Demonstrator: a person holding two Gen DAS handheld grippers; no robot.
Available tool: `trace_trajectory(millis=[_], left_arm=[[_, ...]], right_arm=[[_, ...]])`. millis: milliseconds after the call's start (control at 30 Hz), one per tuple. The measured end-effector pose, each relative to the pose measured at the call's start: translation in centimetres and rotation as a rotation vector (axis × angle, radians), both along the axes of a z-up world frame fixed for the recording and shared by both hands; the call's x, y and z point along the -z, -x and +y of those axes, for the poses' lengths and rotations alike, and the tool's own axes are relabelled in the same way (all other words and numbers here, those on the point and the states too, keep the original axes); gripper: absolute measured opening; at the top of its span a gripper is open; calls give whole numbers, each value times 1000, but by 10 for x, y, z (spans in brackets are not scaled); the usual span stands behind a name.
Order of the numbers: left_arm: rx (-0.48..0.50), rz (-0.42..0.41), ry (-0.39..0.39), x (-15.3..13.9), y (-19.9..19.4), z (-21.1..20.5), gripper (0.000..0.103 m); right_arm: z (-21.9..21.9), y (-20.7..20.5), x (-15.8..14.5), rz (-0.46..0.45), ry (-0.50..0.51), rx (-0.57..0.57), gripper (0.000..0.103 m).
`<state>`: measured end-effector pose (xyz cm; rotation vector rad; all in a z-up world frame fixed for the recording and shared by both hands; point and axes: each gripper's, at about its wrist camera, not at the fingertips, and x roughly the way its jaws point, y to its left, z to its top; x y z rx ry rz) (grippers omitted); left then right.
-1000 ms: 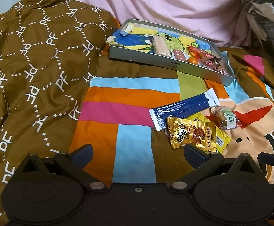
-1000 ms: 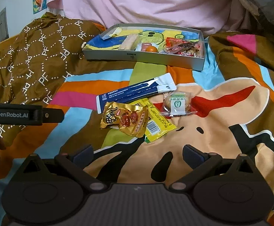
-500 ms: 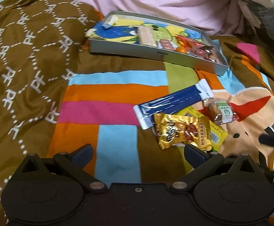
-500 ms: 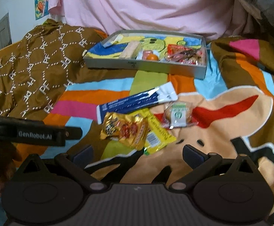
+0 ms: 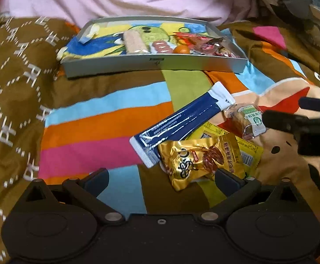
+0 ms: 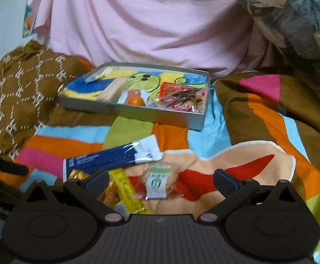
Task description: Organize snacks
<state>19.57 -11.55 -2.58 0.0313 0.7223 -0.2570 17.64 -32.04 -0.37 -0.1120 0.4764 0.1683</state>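
A bed fills the room, spread with a striped quilt (image 5: 107,129) in orange, pink, blue and brown. A brown blanket (image 6: 17,92) with white lattice print bunches on the left. Pink cloth (image 6: 142,26) hangs behind. A pale wall (image 6: 4,6) carries a poster (image 6: 28,22); dark crumpled fabric (image 6: 296,15) piles up right.

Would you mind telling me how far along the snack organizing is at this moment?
Partly done: the grey tray already holds several snacks. In hand: nothing; the right gripper, open, frames the clear-wrapped pastry, and the left gripper is open too. Left on the blanket: that pastry, the blue stick pack, gold packet and yellow packet.
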Motion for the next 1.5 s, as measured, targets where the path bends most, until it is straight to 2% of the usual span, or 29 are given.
trace_trajectory(millis=[167, 367, 533, 800, 900, 1000, 1100, 1200, 1333, 1500], left_arm=[[100, -61, -76, 1, 0, -10, 102], [261, -158, -219, 5, 4, -30, 102], [380, -208, -286, 10, 1, -42, 102], [655, -287, -479, 21, -4, -59, 102], [714, -268, -485, 18, -10, -58, 102], [764, -206, -468, 15, -22, -55, 102], [778, -137, -432, 13, -32, -53, 102], [787, -101, -417, 14, -36, -55, 101], [793, -41, -384, 12, -39, -56, 89], [780, 5, -359, 10, -42, -56, 85]], right_arm=[[0, -20, 6, 23, -22, -16, 103], [6, -38, 7, 3, 1, -41, 103], [1, -48, 17, 60, -25, -18, 101], [-9, -57, 24, 107, -85, 9, 100], [-9, -58, 25, 113, -86, 2, 100], [-8, -57, 24, 114, -89, -7, 100], [-8, -58, 25, 120, -93, -8, 100], [-9, -59, 25, 127, -99, -6, 100], [-9, -59, 26, 131, -102, -8, 100], [-8, -59, 26, 133, -103, -8, 100]])
